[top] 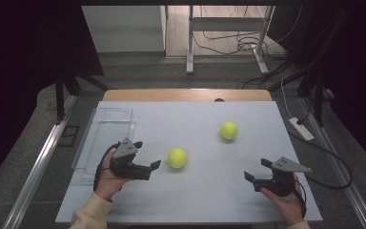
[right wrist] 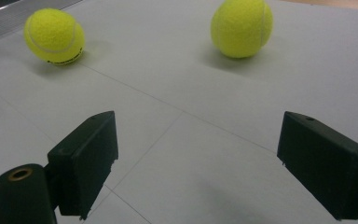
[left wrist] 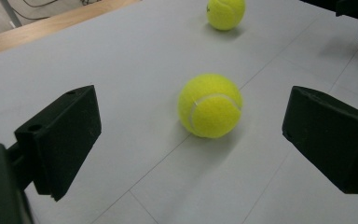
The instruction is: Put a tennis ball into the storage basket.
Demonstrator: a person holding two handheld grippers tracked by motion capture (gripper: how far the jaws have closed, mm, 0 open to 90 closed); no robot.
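Two tennis balls lie on the pale counter (top: 195, 195), and two hand-held tools sit low at its near side. Farthest left, a clear plastic tray (top: 106, 119) rests along the counter's left edge, just beyond the person's left hand (top: 106, 180). That hand holds the left tool (top: 148, 155), whose jaws point right toward the nearer ball (top: 177, 158). In the left gripper view the jaws stand wide apart with nothing between them; the nearer ball (left wrist: 209, 105) lies on the counter just ahead of the gap, touching neither jaw. From above, it sits near the middle of the counter, just beside the left tool's tips.

Further right and farther back, the second ball (top: 228, 130) lies alone on the counter, well apart from both tools. The left gripper view shows it (left wrist: 225, 12) at the top edge, beyond the nearer ball.

At the right, the person's right hand (top: 286, 199) holds the right tool (top: 256, 169), a grey three-cornered plate on top and its jaws pointing left and away. The right gripper view shows these jaws also spread wide and holding nothing, with bare counter between them. Both balls lie well ahead of them: the nearer ball (right wrist: 54, 35) at upper left, the second ball (right wrist: 241, 27) at upper right.
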